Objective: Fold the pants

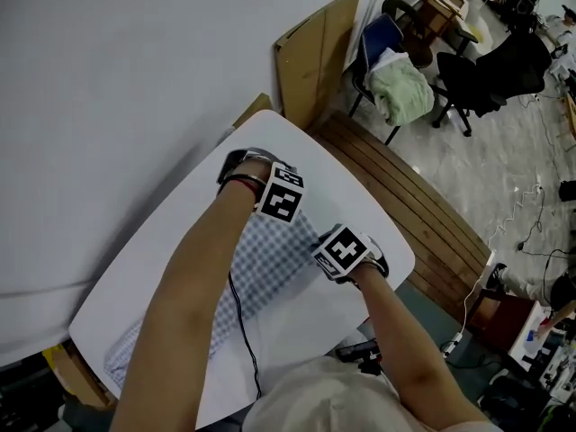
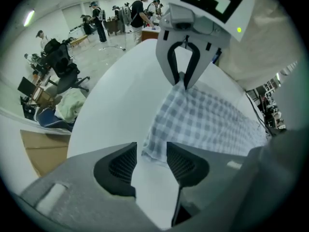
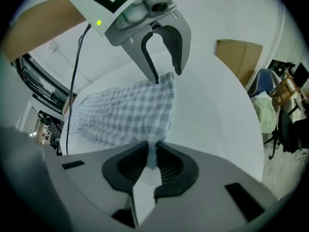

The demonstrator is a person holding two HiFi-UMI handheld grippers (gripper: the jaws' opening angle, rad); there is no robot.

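Blue-and-white checked pants lie flat along the white table. Both grippers stand at the cloth's far end, one at each corner. My right gripper is shut on one corner of the pants, and a fold of cloth is pinched between its pads. My left gripper points straight down over the other corner; its jaws are open, with the edge of the pants lying between them, untouched by the pads. In the head view the left gripper is farther away than the right gripper.
A cardboard sheet leans on the wall behind the table. A slatted wooden platform runs along the table's right side. A blue chair with a green cloth stands beyond. A black cable hangs by my left arm.
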